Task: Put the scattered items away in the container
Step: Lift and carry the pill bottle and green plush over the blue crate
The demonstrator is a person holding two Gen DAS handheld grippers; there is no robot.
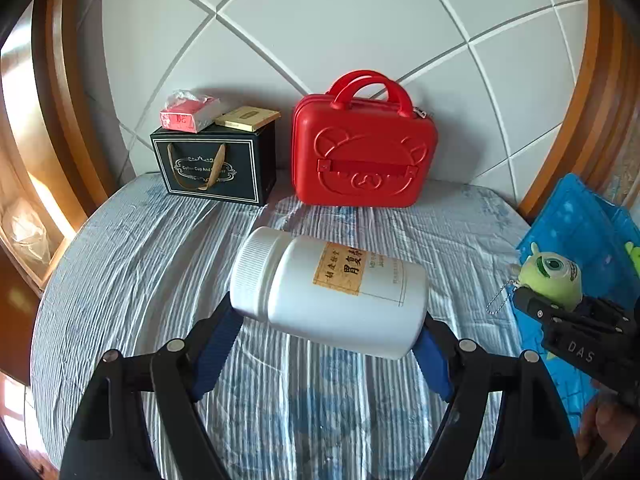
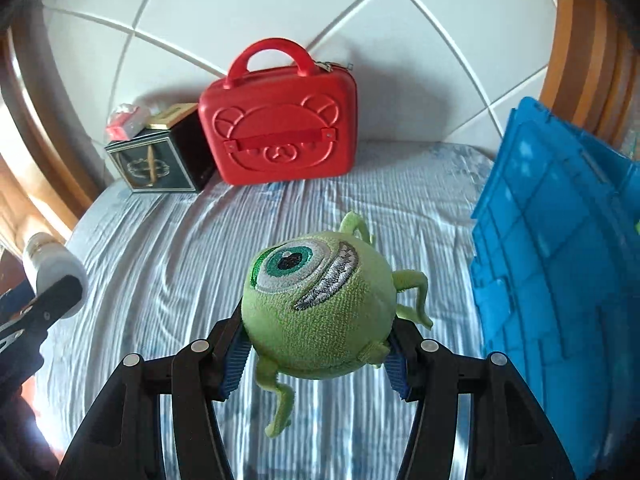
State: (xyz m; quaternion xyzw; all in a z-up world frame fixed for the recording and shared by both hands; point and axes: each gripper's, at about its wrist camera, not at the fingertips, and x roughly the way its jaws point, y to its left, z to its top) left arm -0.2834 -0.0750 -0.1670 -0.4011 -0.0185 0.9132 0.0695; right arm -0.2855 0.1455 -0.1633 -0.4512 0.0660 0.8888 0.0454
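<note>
My left gripper [image 1: 326, 322] is shut on a white pill bottle [image 1: 332, 292], held sideways above the striped bedsheet, cap to the left. My right gripper [image 2: 316, 344] is shut on a green one-eyed plush toy [image 2: 320, 308], held above the sheet. In the left wrist view the plush [image 1: 554, 276] and the right gripper [image 1: 560, 312] show at the right, next to the blue plastic container [image 1: 580, 224]. In the right wrist view the container [image 2: 552, 248] stands at the right, and the bottle [image 2: 52, 264] shows at the far left.
A red bear-face case [image 1: 362, 152] stands against the white headboard, with a black gift box [image 1: 216, 168] to its left carrying small boxes [image 1: 188, 118]. The blue-and-white sheet [image 1: 160, 280] covers the bed. Wooden bed frame [image 1: 60, 100] runs along both sides.
</note>
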